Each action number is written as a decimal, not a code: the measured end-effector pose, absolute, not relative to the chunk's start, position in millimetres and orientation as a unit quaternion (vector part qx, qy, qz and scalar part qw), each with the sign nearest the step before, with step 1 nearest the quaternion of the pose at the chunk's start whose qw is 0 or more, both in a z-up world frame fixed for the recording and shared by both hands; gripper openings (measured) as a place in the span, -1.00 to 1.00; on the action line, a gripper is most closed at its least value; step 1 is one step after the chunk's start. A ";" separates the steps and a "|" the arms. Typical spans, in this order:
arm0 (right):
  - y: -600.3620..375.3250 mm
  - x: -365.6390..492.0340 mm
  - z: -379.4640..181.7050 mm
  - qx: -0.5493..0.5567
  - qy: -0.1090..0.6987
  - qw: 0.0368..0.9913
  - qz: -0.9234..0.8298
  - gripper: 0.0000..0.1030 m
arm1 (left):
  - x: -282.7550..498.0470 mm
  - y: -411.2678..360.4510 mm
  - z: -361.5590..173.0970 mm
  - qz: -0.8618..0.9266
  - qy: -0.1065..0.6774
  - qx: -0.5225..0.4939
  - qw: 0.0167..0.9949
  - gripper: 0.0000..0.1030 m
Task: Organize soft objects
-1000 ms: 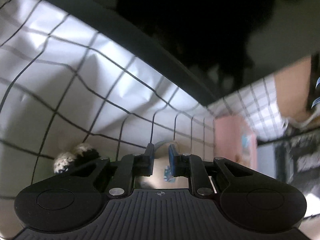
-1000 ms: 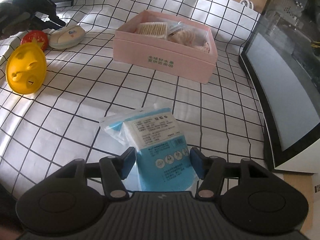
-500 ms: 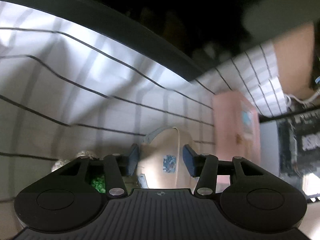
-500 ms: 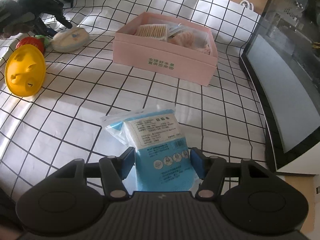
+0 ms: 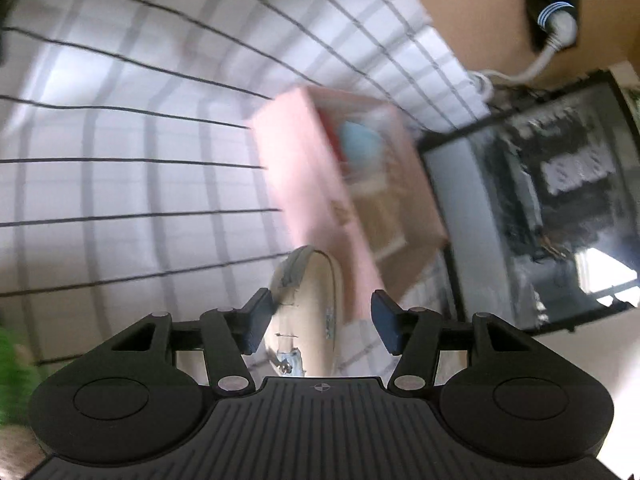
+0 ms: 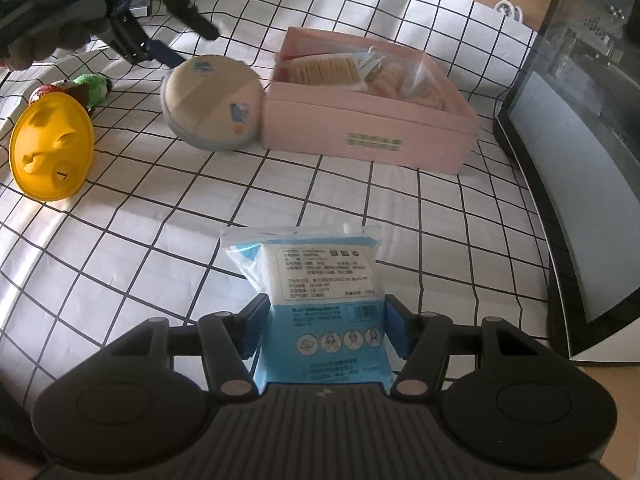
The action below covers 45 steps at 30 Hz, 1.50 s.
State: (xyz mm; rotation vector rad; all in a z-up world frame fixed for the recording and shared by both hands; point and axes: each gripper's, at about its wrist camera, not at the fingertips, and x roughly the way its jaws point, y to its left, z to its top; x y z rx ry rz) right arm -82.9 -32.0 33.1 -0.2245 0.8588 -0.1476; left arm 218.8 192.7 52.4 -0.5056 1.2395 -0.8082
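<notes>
1. The left tool (image 6: 160, 46), at the far left of the right wrist view, has just spread its jaws; the round beige fabric cushion (image 6: 212, 106), earlier farther left beside the yellow plastic toy (image 6: 50, 146), now leans against the pink cardboard box (image 6: 372, 136), unpressed.
2. It seems a push toward storage, not a carry.
3. The right tool (image 6: 326, 330) stays clamped on the blue-and-white packet of masks (image 6: 324, 280) above the checked worktop (image 6: 160, 240).

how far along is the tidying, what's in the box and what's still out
Done: the pink box already holds several packets. In hand: the right gripper is clamped on the blue mask pack; the left gripper, jaws just opened, straddles the beige round pouch leaning on the box. Left: yellow toy and green plush.
</notes>
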 end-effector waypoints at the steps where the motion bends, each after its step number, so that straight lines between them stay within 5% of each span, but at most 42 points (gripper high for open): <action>1: -32.4 -82.9 32.8 -0.108 0.415 0.901 -0.071 0.18 | 218.0 194.7 56.1 -0.369 0.556 -0.227 0.709 0.14; 11: -38.2 -81.5 30.5 -0.098 0.412 0.904 -0.066 0.18 | 180.9 143.9 77.4 -0.351 0.540 -0.083 0.761 0.29; 23: -42.1 -84.3 26.8 -0.103 0.410 0.905 -0.044 0.19 | 167.0 99.4 53.1 -0.293 0.571 -0.047 0.765 0.35; 26: -45.0 -86.2 27.0 -0.105 0.407 0.906 -0.041 0.19 | 169.9 107.9 40.0 -0.299 0.587 -0.097 0.746 0.32; 30: -53.0 -87.4 25.5 -0.096 0.408 0.907 -0.041 0.23 | 159.0 119.7 57.3 -0.378 0.554 -0.198 0.715 -0.20; 37: -61.4 -89.5 23.5 -0.090 0.404 0.909 -0.036 0.24 | 128.3 87.8 70.1 -0.428 0.553 -0.104 0.707 -0.04; 45: -63.5 -90.3 22.8 -0.094 0.400 0.911 -0.031 0.25 | 101.6 54.6 66.4 -0.377 0.518 -0.010 0.768 -0.08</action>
